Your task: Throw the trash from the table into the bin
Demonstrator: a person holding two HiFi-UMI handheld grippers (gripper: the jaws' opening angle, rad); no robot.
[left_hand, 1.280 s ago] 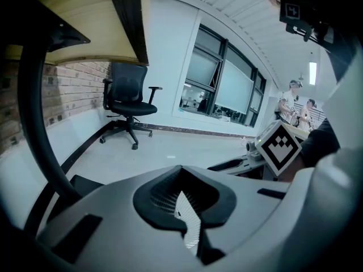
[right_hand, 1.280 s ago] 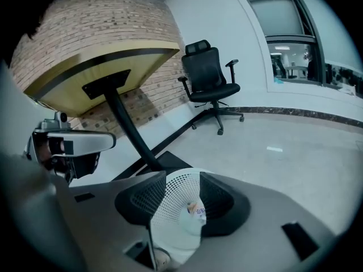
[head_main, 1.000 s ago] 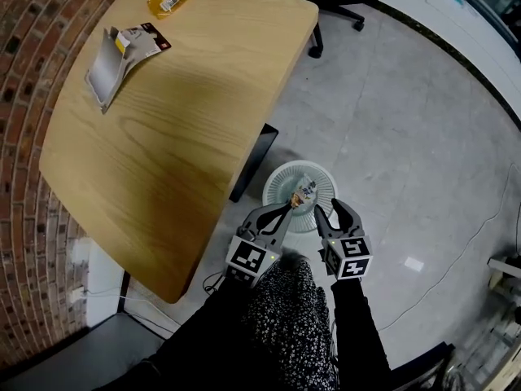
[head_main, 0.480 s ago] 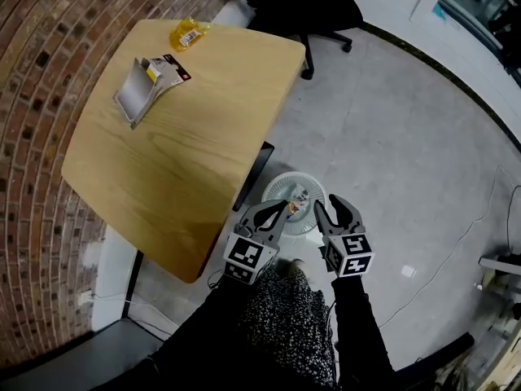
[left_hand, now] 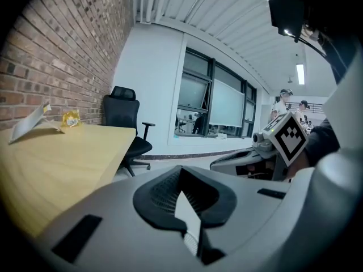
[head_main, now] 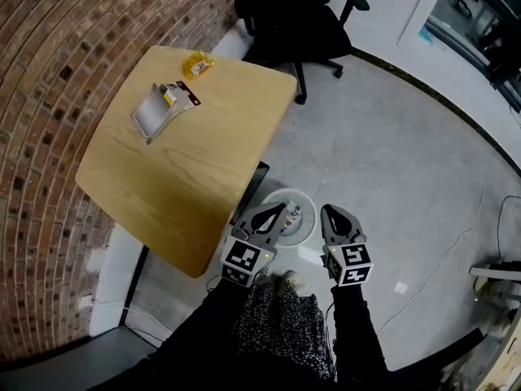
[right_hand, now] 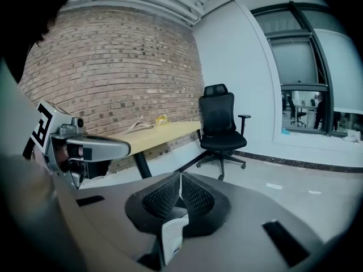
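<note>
Both grippers are over the floor on the near side of the table (head_main: 195,169), side by side, close but apart, aimed toward the bin (head_main: 305,202)

Left gripper (left_hand: 181,170): jaws together, nothing in them. Right gripper (right_hand: 180,177): jaws have just closed, pads meet, nothing between them

Bin is white and round, on the floor just off the table's near corner. In the head view the left gripper's tips overlap its rim; the right gripper sits just to its right. One piece of trash (head_main: 295,215) is inside

Two items on the table at the far end, near the brick wall (head_main: 49,96): a grey-white packet (head_main: 163,108) lying flat, and a yellow wrapper (head_main: 198,63) beyond it by the far edge. Both are well apart from the grippers

Black office chair (head_main: 301,23) is past the table's far corner
</note>
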